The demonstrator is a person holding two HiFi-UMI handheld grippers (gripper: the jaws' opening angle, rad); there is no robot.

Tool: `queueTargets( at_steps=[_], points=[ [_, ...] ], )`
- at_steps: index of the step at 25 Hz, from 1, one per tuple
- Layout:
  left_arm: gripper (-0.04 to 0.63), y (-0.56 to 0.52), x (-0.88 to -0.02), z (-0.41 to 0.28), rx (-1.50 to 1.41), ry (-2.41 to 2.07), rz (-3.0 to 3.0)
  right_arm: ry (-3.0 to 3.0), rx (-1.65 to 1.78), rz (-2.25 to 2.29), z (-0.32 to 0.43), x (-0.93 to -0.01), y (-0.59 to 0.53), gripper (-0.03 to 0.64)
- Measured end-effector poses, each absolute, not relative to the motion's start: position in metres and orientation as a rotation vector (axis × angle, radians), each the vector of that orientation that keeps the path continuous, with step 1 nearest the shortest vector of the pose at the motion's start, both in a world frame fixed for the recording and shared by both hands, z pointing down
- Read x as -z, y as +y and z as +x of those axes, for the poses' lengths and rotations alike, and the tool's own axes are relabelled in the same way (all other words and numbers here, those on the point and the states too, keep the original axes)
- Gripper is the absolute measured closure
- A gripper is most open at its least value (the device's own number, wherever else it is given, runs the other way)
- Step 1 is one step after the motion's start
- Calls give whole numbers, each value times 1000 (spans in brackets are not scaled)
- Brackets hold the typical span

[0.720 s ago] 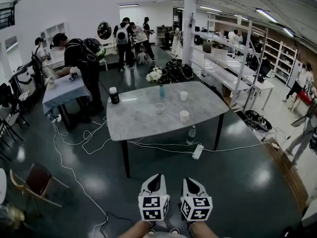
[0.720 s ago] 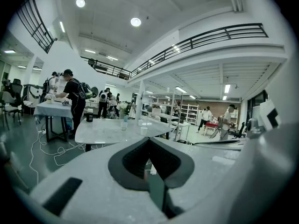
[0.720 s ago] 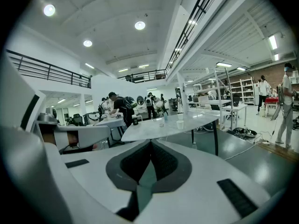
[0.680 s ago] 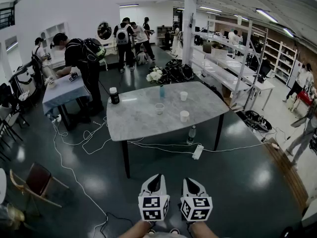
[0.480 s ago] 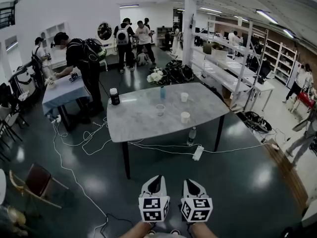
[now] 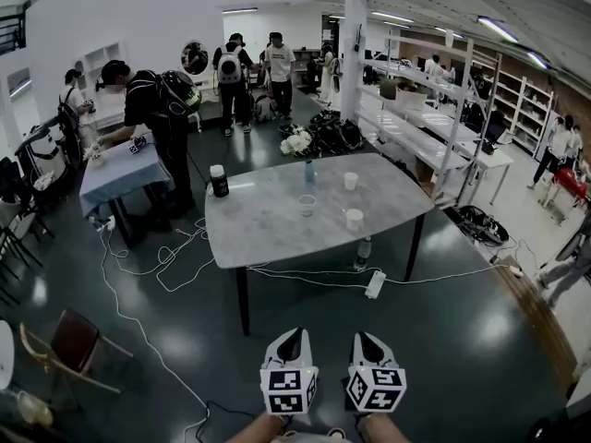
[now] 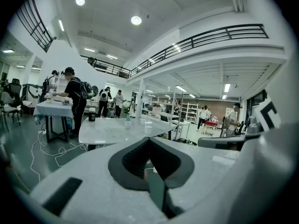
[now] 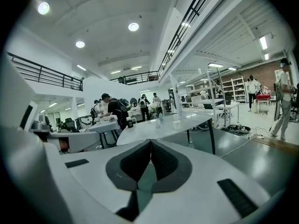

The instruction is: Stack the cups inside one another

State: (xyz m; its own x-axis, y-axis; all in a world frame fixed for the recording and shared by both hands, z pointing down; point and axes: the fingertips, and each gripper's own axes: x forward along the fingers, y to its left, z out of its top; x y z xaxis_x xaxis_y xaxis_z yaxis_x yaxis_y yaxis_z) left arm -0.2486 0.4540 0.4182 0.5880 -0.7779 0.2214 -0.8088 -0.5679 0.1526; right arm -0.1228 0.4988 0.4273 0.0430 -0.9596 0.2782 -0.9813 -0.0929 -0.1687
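Three cups stand on the grey marble table (image 6: 268, 229): a white one (image 6: 350, 181) at the far right, a clear one (image 6: 307, 205) in the middle and a white one (image 6: 355, 219) near the right edge. The clear cup (image 7: 127, 124) and a white cup (image 7: 148, 129) also show in the left gripper view, and two cups (image 8: 158, 123) (image 8: 176, 124) in the right gripper view. My left gripper (image 6: 291, 333) and right gripper (image 6: 367, 337) are side by side, well short of the table over the floor. Both are shut and empty, jaw tips touching (image 7: 149, 139) (image 8: 150, 142).
A dark jar (image 6: 219, 181) and a blue bottle (image 6: 309, 172) share the table. A water bottle (image 6: 364, 250), a power strip (image 6: 374, 284) and cables (image 6: 166, 266) lie on the floor by the table legs. A chair (image 6: 74, 344) stands left; people work at a cloth-covered table (image 6: 120, 173).
The head view has shifted slightly, so the table sits a little further right. My right gripper has edged right. People at the back have walked about. Both grippers stay shut.
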Motion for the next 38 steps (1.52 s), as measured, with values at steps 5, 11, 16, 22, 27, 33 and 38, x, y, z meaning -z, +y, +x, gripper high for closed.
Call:
queueTargets(
  at_steps=[5, 11, 16, 22, 27, 33, 38],
  points=[
    [601, 447, -430, -269, -195, -1306, 2570, -2021, -510, 2251, -129, -439, 503, 609],
    [601, 446, -440, -280, -223, -1292, 2550, -1975, -549, 2255, -129, -448, 503, 609],
    [601, 434, -447, -281, -240, -1314, 2530, -1992, -543, 2244, -125, -448, 486, 609],
    [601, 407, -452, -265, -256, -1344, 2508, -2002, -561, 2229, -99, -454, 455, 609],
    [601, 373, -450, -236, -268, -1374, 2500, -2036, -562, 2211, -69, -450, 415, 609],
    [601, 333, -448, -193, -258, -1399, 2486, -2062, -565, 2180, -25, -448, 372, 609],
    [601, 307, -445, -153, -267, -1420, 2479, -2078, -564, 2174, 18, -443, 346, 609]
  ],
)
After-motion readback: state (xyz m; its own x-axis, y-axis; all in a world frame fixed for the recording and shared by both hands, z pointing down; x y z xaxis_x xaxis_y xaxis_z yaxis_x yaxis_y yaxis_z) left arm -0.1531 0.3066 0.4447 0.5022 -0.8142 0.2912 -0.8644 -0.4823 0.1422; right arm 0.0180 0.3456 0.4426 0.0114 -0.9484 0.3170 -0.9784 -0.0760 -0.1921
